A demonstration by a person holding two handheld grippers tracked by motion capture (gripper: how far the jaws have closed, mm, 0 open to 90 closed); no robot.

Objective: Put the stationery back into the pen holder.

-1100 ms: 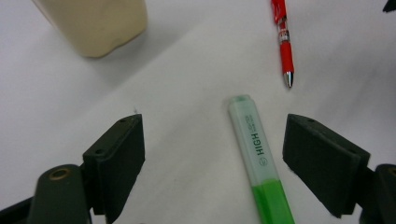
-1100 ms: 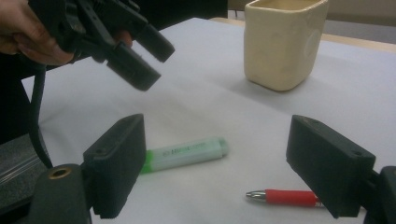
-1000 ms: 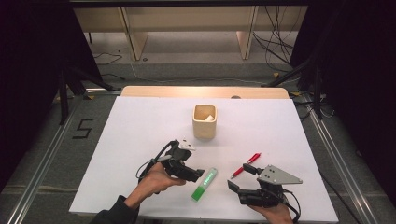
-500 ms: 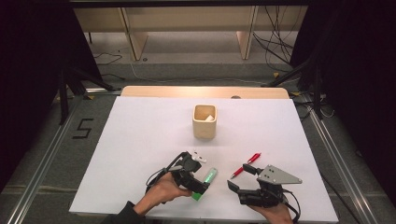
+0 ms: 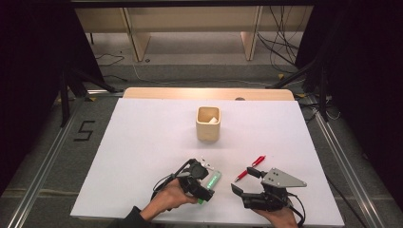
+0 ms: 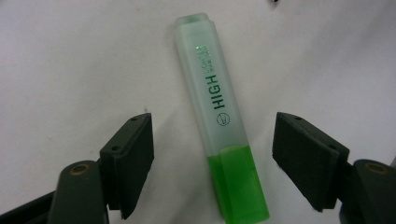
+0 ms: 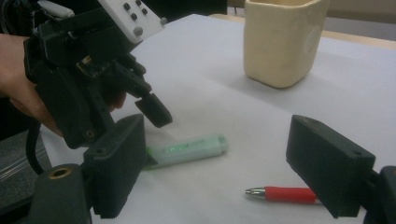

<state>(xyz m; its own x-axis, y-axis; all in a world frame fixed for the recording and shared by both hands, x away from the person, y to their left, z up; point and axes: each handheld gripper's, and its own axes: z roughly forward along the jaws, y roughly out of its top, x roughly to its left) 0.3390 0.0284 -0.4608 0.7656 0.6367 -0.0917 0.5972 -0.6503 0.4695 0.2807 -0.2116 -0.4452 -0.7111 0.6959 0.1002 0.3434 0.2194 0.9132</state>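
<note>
Straddling the green highlighter with an open claw

Hovering low over the near part of the white counter [image 5: 142, 142], the left claw [image 5: 204, 187] is spreading its jaws wide on either side of a green highlighter [image 6: 219, 126], touching it on neither side. The left gripper view is showing what the high view cannot: the pen is lying flat on the sheet, its pale translucent cap pointing away and its bright green body toward the camera, with the word HIGH printed along the barrel. The bottom edge of that view is cutting off the tail of the barrel. In the high view the claw and the hand [image 5: 168, 199] holding it are hiding most of the highlighter.

To the right, the right claw [image 5: 240, 192] is resting near the counter's front edge, its jaws also standing well apart and holding nothing. Just beyond it a red pen [image 5: 250, 167] is lying on the sheet; in the right gripper view its silver tip is showing while the right-hand jaw is covering its far end.

Farther back, near the middle of the counter, a cream square cup [image 5: 208, 124] is standing upright. Something pale is lying inside it, too small to make out. The right gripper view is cropping off the cup's rim, so its inside is hidden there.
</note>
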